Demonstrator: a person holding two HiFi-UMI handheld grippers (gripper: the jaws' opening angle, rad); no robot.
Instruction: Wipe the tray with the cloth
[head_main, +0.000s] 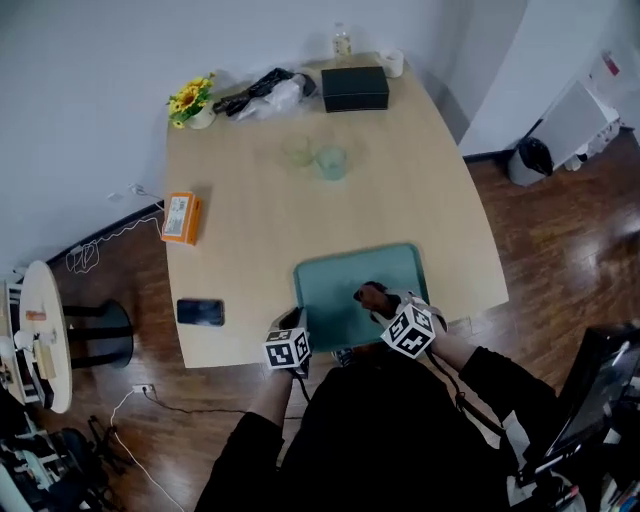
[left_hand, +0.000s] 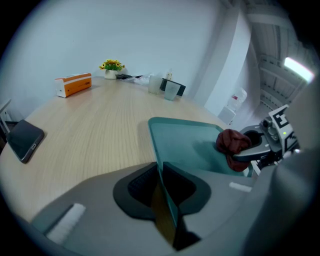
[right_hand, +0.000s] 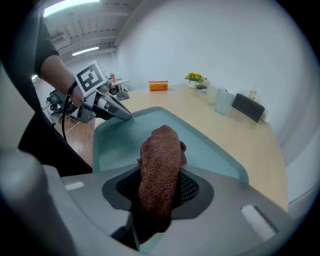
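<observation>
While the left gripper (left_hand: 162, 186) is pinching the near rim of the tray (left_hand: 186, 141), the right gripper (right_hand: 159, 192) is clamping the reddish cloth (right_hand: 161, 150) over the tray's near right part. Wiping is seemingly proceeding; the next stroke is calling for dragging the cloth across the bare green floor.

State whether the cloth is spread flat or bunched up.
Bunched up: the cloth is a thick wad clamped in the jaws of the right gripper, above the tray.

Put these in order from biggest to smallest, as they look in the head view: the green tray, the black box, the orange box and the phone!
1. green tray
2. black box
3. orange box
4. phone, only a little smaller than the orange box
</observation>
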